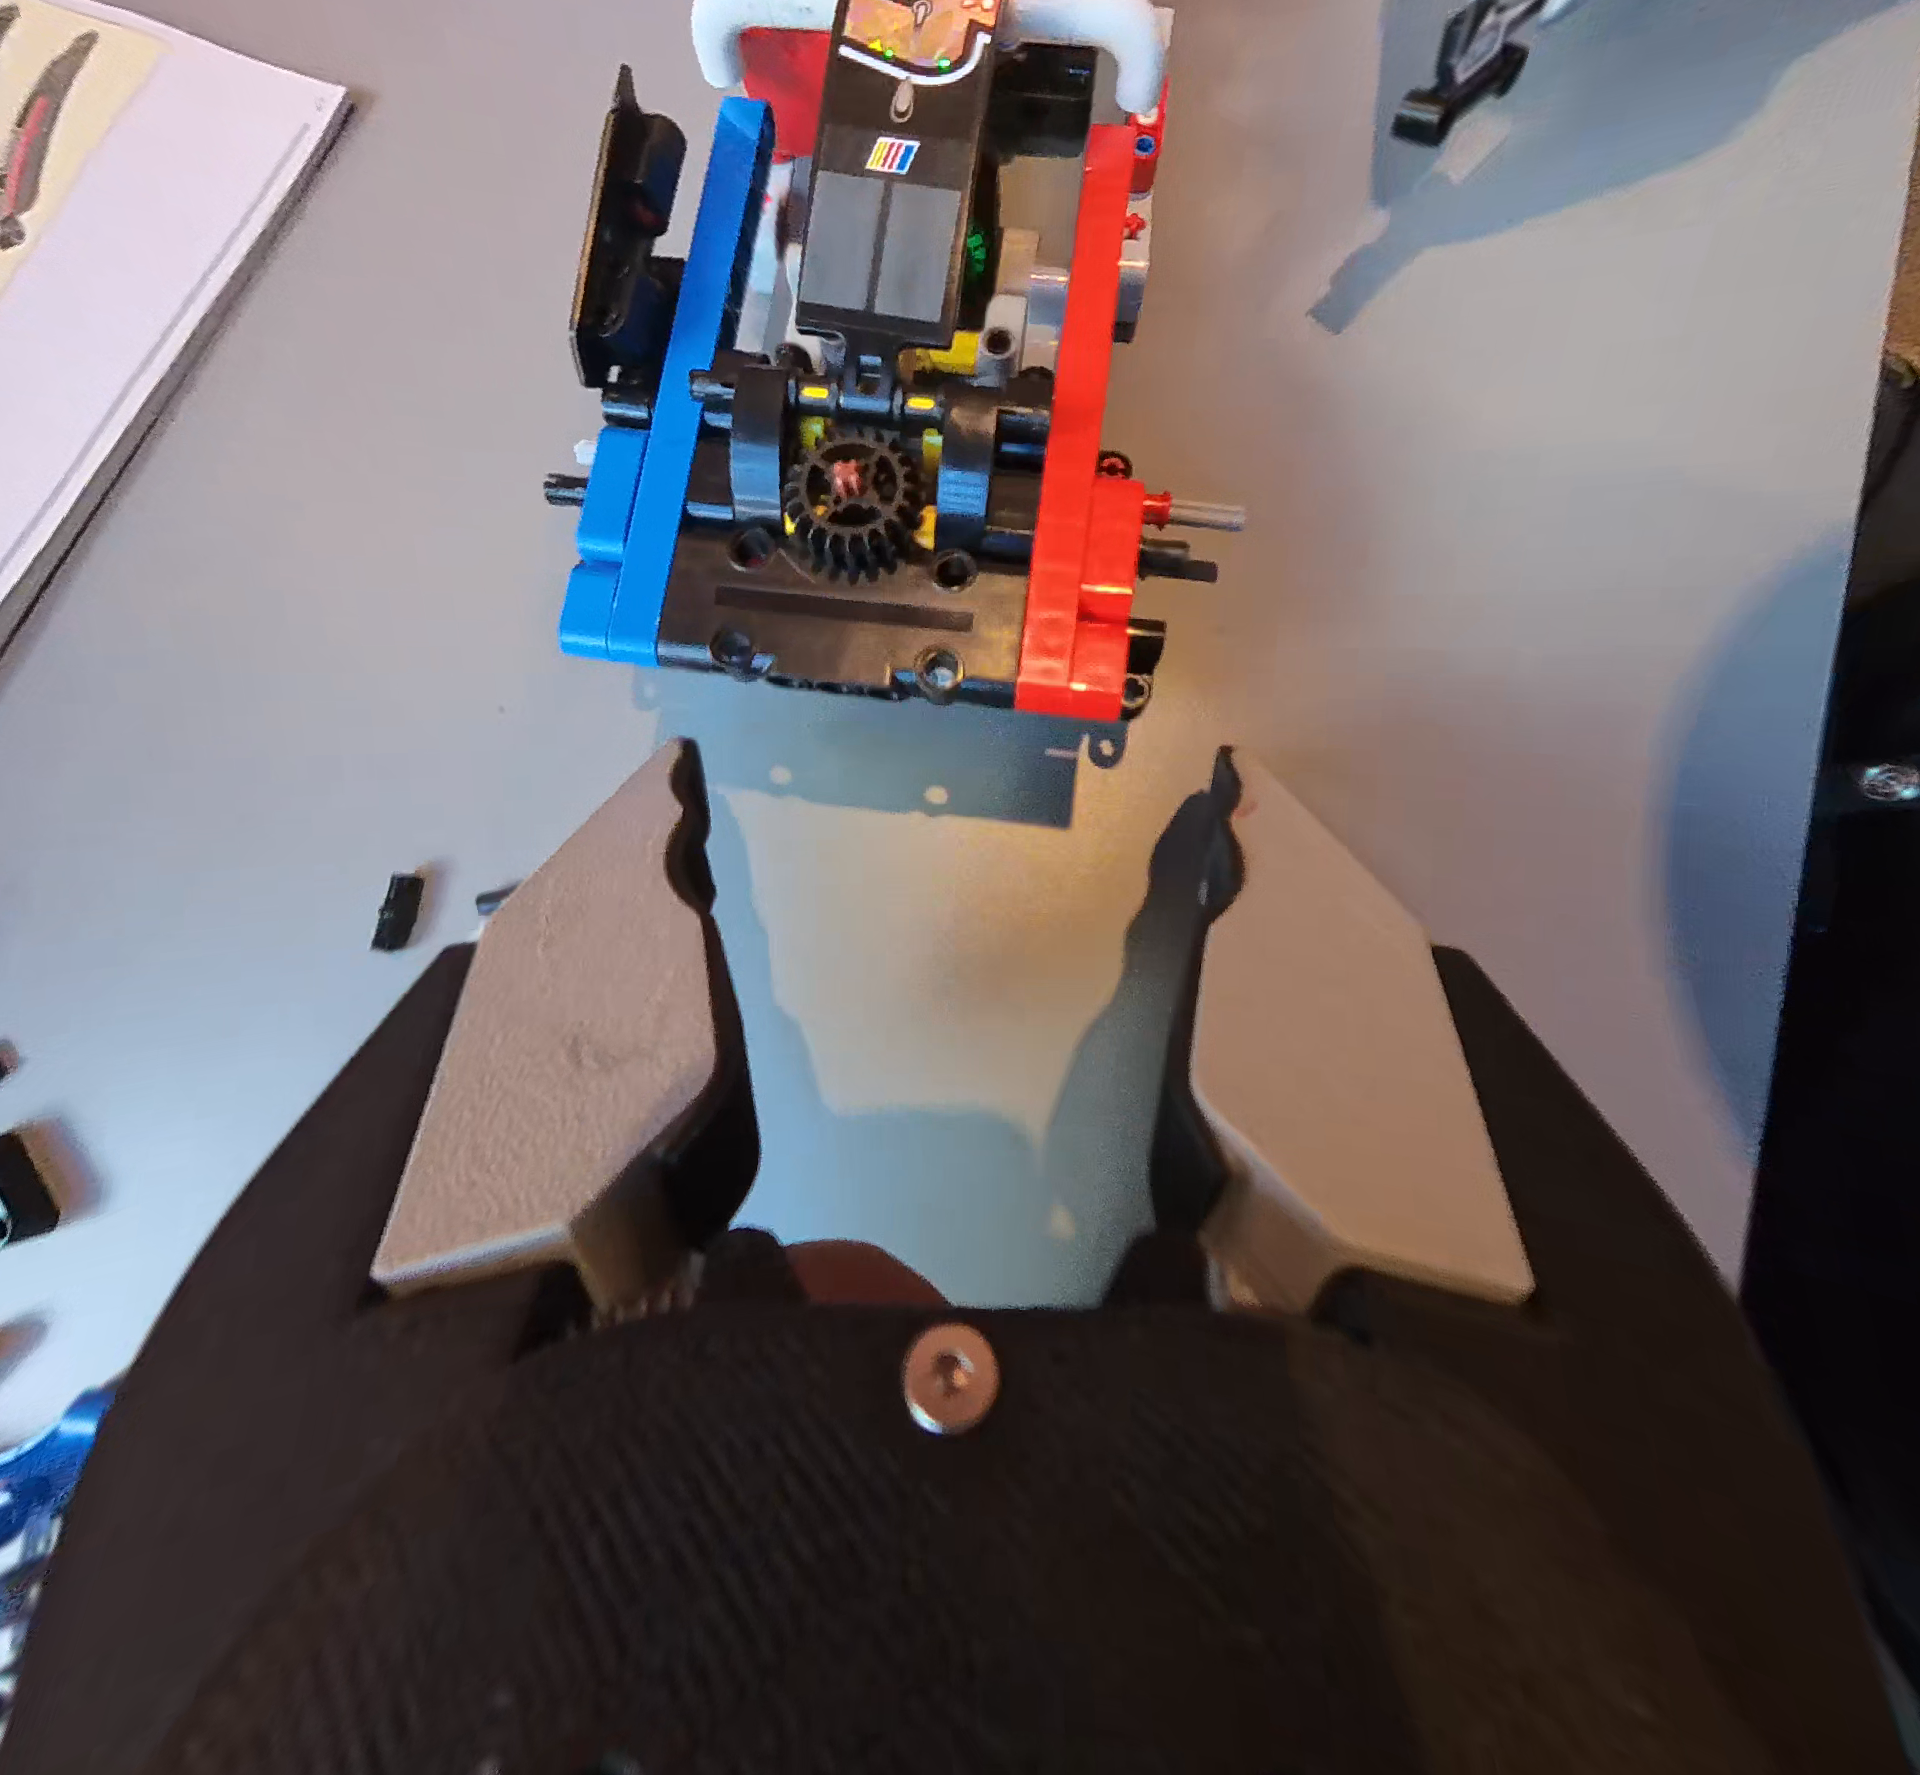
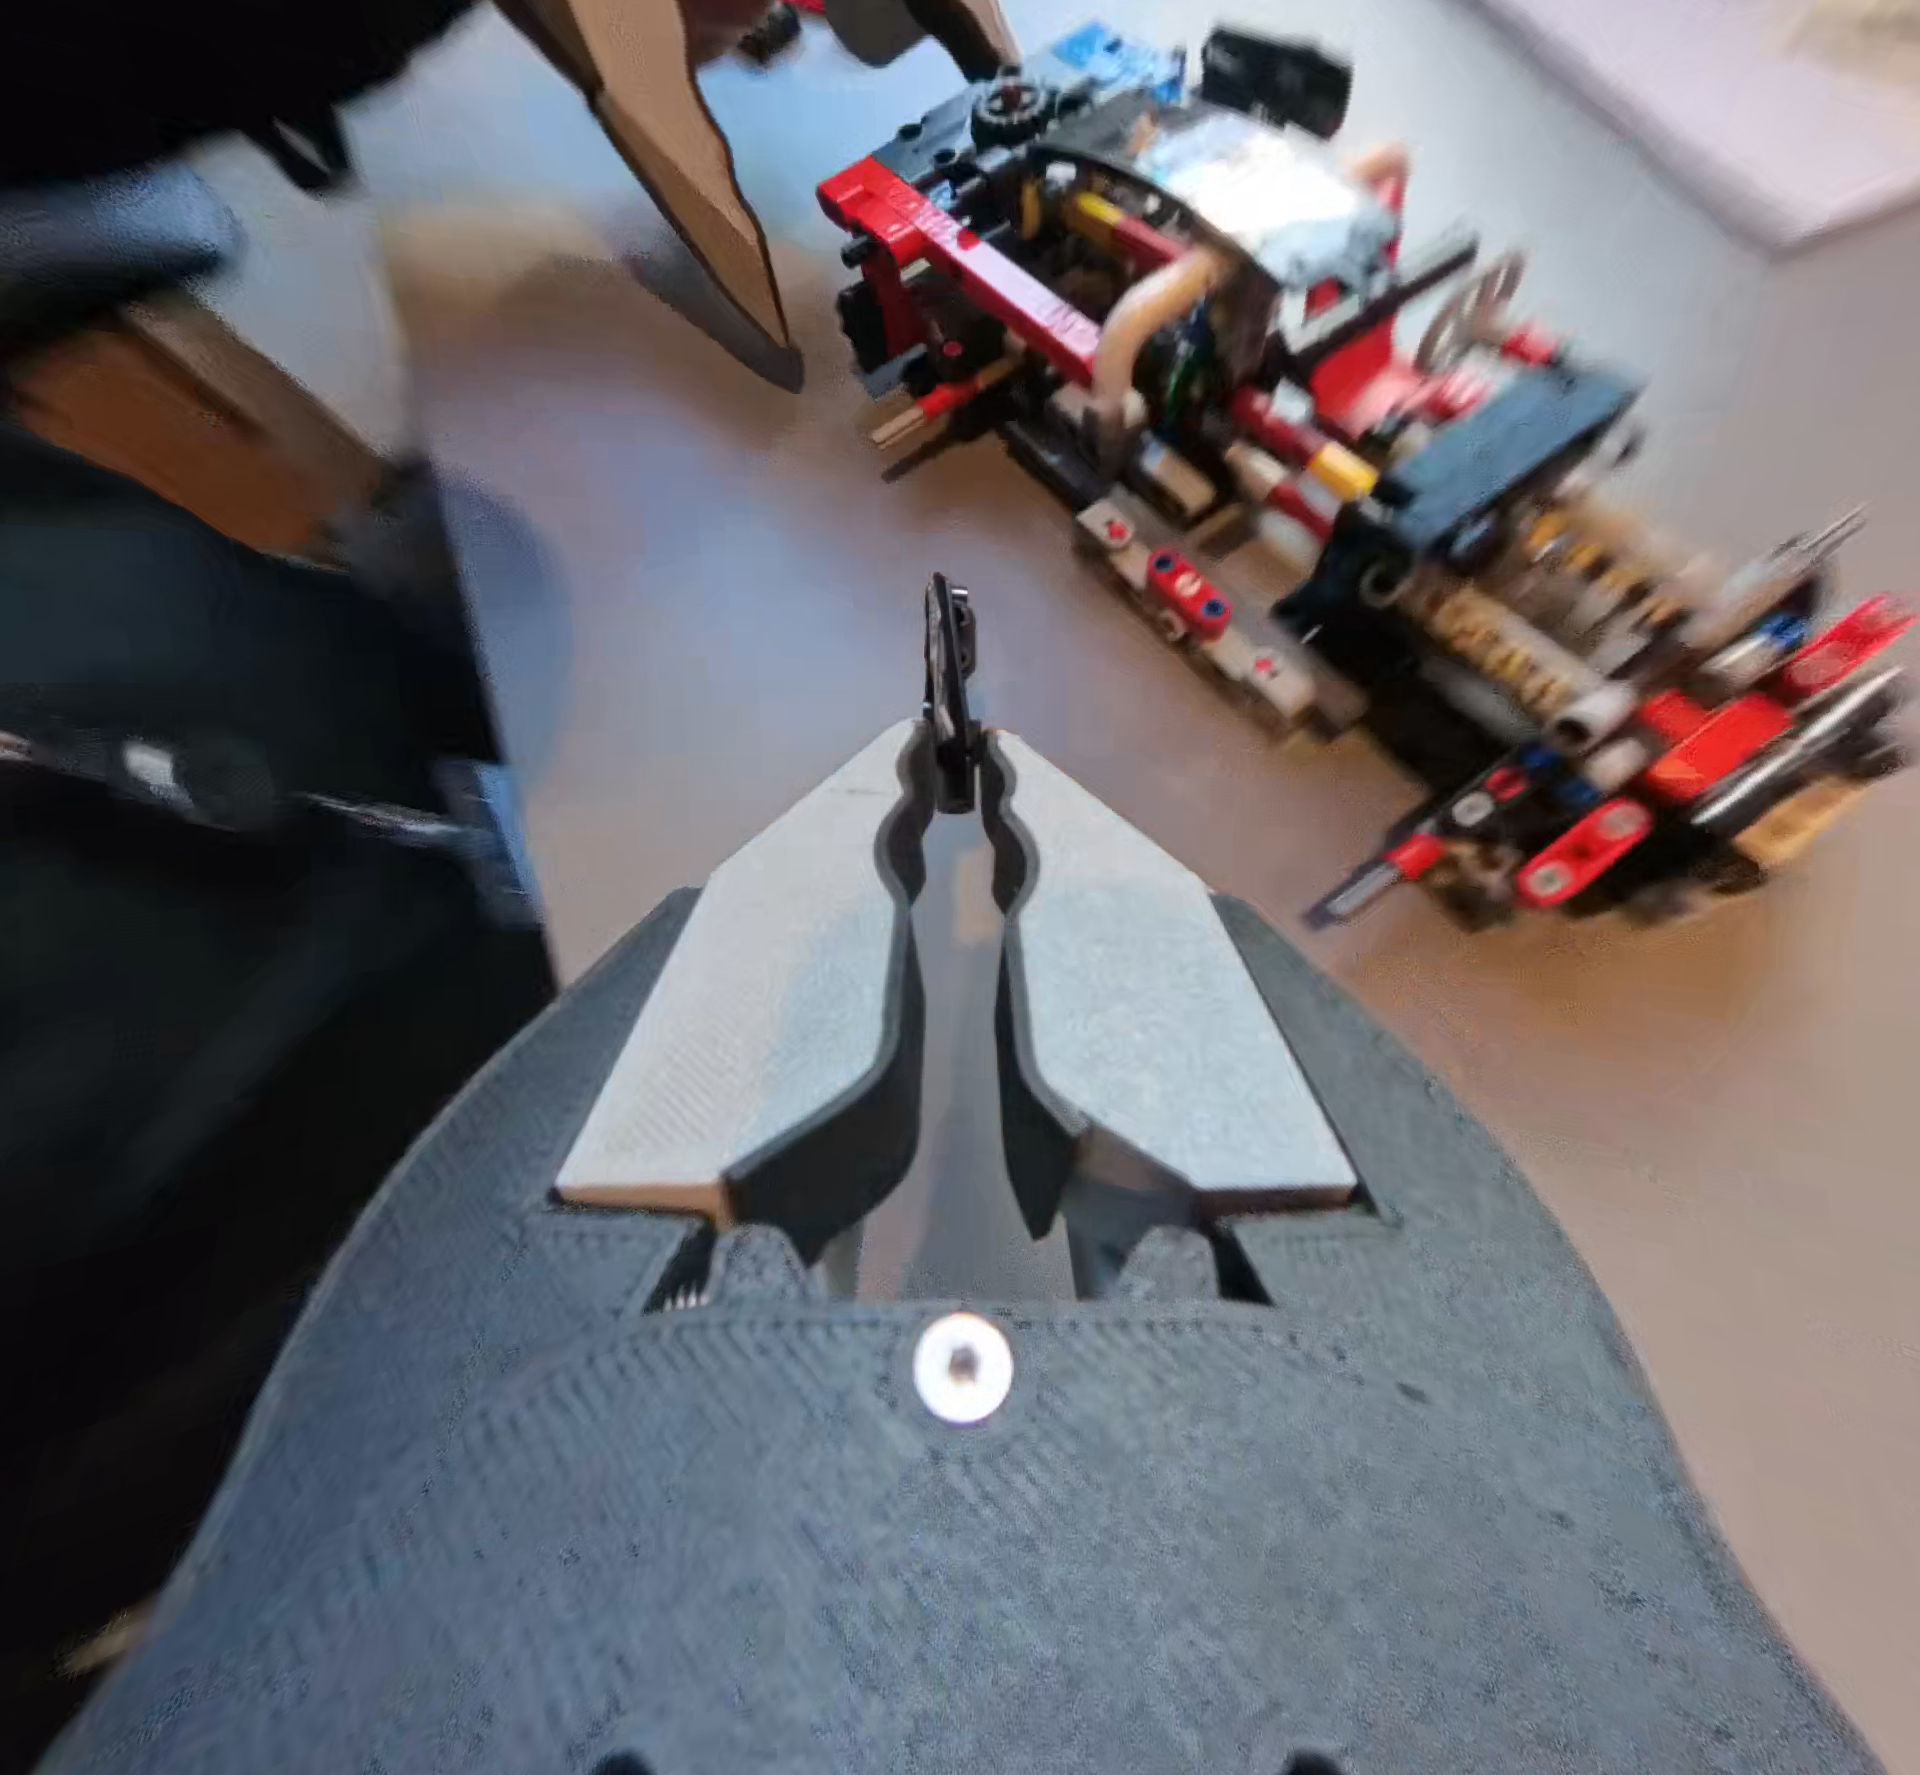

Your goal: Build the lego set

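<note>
Right gripper (image 2: pixel 961 759) pinches a small, light black plastic piece (image 2: pixel 951 676) edgewise; left gripper (image 1: pixel 956 790) gapes empty near the rigid, knobbly red-blue-black lego car chassis (image 1: pixel 862 437).

The left wrist view looks steeply down along its own spread fingers at the rear end of the lego car (image 1: pixel 862 437), which lies close ahead at twelve o'clock on the pale table (image 1: pixel 1351 582), running lengthwise away from the lens. The right wrist view sits lower and farther back, facing across the table (image 2: pixel 727 499) so the same car (image 2: pixel 1299 437) lies side-on from about one to three o'clock, blurred. Both views share the car and the table around it; the right view also catches the left gripper (image 2: pixel 894 208) near eleven o'clock, just beside the car's rear.
</note>
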The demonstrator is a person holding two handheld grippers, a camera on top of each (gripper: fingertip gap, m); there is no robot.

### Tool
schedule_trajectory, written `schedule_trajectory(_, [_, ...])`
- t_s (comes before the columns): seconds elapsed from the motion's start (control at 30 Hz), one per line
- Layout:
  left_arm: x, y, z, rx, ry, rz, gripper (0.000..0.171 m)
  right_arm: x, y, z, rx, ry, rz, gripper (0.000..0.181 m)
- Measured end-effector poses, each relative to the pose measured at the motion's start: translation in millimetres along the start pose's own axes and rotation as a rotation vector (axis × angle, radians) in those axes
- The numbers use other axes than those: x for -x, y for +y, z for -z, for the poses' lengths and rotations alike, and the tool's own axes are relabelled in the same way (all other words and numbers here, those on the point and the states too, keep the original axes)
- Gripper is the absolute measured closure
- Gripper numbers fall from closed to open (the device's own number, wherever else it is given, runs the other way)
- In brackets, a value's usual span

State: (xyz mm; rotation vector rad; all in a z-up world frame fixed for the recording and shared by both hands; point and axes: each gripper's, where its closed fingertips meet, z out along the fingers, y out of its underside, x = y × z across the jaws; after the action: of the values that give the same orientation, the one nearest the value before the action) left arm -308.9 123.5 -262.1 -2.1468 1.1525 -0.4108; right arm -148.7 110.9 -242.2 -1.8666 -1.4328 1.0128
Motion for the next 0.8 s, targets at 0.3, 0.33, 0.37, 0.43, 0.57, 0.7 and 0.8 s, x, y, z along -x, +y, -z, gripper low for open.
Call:
schedule_trajectory(0.3, [-15.6, 14.4, 20.3, -0.025, -0.018, 0.036, 0.079, 11.5, 9.3, -4.0, 0.071, -0.271, -0.370, 0.176])
schedule_trajectory(0.33, [-18.4, 16.0, 21.7, -0.024, -0.018, 0.040, 0.079, 11.6, 14.1, -6.4, 0.105, -0.264, -0.363, 0.176])
schedule_trajectory(0.37, [-21.6, 17.1, 23.2, -0.026, -0.017, 0.043, 0.079, 12.0, 16.8, -8.5, 0.127, -0.255, -0.345, 0.176])
schedule_trajectory(0.43, [-29.0, 19.5, 25.9, -0.027, -0.010, 0.044, 0.080, 15.6, 19.6, -11.5, 0.168, -0.252, -0.302, 0.176])
schedule_trajectory(0.57, [-42.4, 26.8, 28.2, -0.018, 0.005, 0.044, 0.081, 12.7, 28.9, -18.6, 0.277, -0.230, -0.262, 0.176])
schedule_trajectory(0.7, [-48.3, 36.7, 27.4, -0.001, 0.004, 0.045, 0.082, 9.8, 28.7, -19.2, 0.322, -0.205, -0.196, 0.176])
schedule_trajectory(0.8, [-52.1, 41.4, 28.1, -0.007, 0.013, 0.066, 0.083, 6.8, 28.3, -17.6, 0.331, -0.171, -0.153, 0.176])
